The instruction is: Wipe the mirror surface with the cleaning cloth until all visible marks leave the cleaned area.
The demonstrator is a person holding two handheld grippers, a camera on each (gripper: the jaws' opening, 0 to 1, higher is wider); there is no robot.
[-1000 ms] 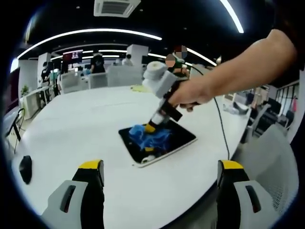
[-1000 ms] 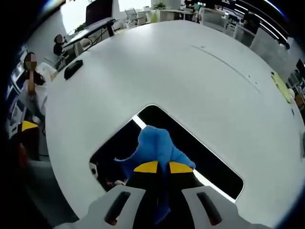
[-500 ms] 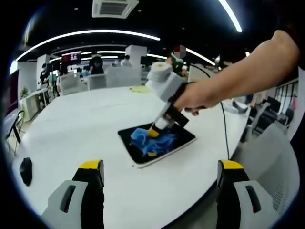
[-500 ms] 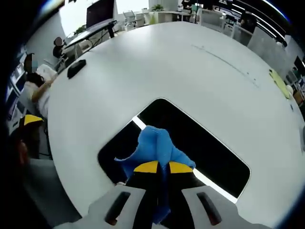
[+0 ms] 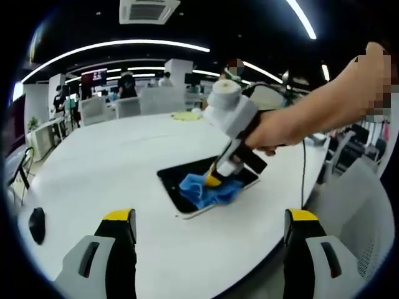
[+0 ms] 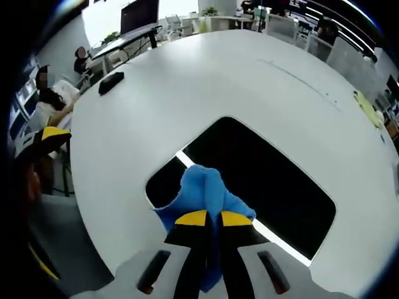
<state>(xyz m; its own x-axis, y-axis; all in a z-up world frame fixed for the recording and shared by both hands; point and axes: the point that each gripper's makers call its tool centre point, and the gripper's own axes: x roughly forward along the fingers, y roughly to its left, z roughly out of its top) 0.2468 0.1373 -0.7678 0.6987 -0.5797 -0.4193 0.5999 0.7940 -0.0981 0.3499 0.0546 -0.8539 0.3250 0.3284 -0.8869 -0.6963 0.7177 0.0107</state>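
A person's right gripper (image 6: 207, 219), fingers clamped on a blue cloth (image 6: 202, 193), presses it onto the near corner of a dark mirror (image 6: 262, 180) lying flat on a white desk (image 6: 187, 81). The mirror's long axis stretches away from the cloth. The left gripper (image 5: 209, 230) hangs well back, fingers apart.

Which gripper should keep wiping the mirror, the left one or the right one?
The right one. The right gripper is shut on the blue cloth, pressing it on the mirror. The left gripper is open, holds nothing, and hangs back from the mirror near the table edge.
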